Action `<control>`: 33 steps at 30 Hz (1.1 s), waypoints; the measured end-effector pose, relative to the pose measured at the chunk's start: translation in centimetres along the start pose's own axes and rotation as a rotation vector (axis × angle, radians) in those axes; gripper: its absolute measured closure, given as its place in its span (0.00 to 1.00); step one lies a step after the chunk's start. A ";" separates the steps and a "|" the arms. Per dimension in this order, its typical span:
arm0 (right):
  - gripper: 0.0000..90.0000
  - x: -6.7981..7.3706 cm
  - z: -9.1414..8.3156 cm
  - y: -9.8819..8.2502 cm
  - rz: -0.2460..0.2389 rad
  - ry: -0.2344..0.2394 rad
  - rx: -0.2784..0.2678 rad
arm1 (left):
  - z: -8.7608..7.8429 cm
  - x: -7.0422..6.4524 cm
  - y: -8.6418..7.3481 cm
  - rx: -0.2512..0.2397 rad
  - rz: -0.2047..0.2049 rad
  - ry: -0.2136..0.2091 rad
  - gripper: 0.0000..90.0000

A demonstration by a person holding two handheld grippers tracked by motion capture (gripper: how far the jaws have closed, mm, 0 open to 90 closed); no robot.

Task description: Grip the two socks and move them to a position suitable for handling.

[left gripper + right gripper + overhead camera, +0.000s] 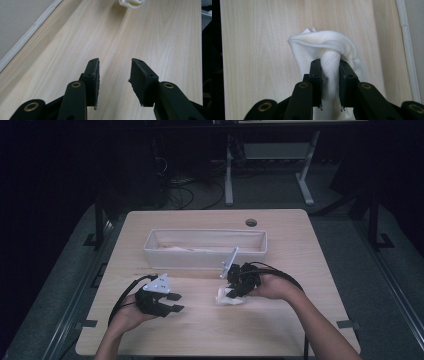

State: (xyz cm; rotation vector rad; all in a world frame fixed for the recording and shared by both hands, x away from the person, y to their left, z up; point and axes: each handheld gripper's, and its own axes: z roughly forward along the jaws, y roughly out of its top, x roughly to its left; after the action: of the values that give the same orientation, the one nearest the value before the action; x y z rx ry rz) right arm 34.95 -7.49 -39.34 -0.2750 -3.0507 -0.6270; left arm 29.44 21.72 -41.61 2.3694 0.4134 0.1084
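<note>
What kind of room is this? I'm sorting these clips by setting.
Probably a lab or workshop set up for recording. A light wooden table stands on grey floor, with loose cables and a white-legged desk frame behind it. A white bin and a white cloth sit on the table.

White cloth (131,3) cut off by top edge (left gripper view); bin (205,248) contents unclear.
</note>
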 end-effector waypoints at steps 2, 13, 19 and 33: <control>0.84 -0.1 -0.2 -0.2 0.003 0.001 -0.008 | 0.0 0.0 0.0 -0.002 -0.001 0.001 0.65; 0.83 -0.4 -0.9 -0.5 0.013 -0.001 -0.033 | -0.1 0.0 0.0 -0.004 -0.002 0.008 0.64; 0.83 -0.6 -1.7 -0.8 0.026 -0.008 -0.049 | -0.1 0.0 0.0 -0.005 -0.003 0.008 0.63; 0.84 -1.0 -3.0 -1.3 0.040 -0.006 -0.075 | -0.4 0.1 -0.1 -0.011 -0.009 0.018 0.61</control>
State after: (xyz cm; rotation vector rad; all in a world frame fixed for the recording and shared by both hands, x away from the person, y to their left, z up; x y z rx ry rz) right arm 35.63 -9.97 -37.14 -0.3384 -3.0236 -0.7413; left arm 29.44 22.08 -41.43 2.3565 0.4311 0.1270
